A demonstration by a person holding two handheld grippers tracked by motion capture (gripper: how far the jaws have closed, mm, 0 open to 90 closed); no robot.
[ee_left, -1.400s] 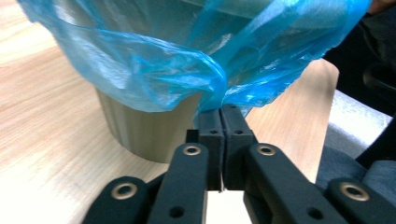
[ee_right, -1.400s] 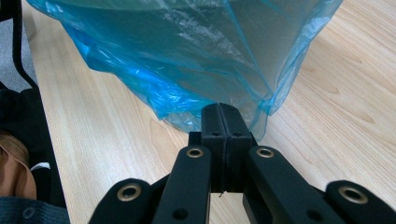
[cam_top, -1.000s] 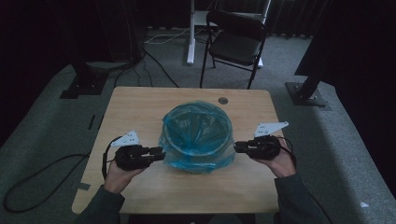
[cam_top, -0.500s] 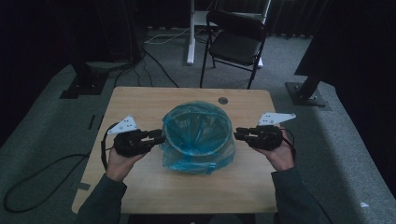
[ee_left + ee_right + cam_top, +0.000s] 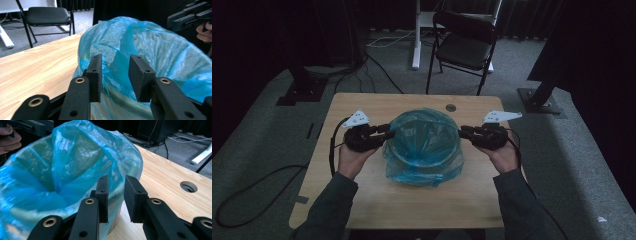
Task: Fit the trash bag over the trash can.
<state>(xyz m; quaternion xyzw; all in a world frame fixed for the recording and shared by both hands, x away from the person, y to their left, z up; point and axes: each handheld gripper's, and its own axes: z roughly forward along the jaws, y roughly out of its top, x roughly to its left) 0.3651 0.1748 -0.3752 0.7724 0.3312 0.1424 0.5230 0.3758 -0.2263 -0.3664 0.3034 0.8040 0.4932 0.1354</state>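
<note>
The left gripper has its jaws apart, having just been opening, with the blue bag's edge loose between them. The bag lines a bin on the tabletop. The right gripper has its jaws apart beside the bag's rim.

Blue bag: thin translucent plastic, crinkled, faintly glossy. Tabletop: pale wood grain, smooth, matt. Jaws: matt black plastic, brass-coloured rivets.
</note>
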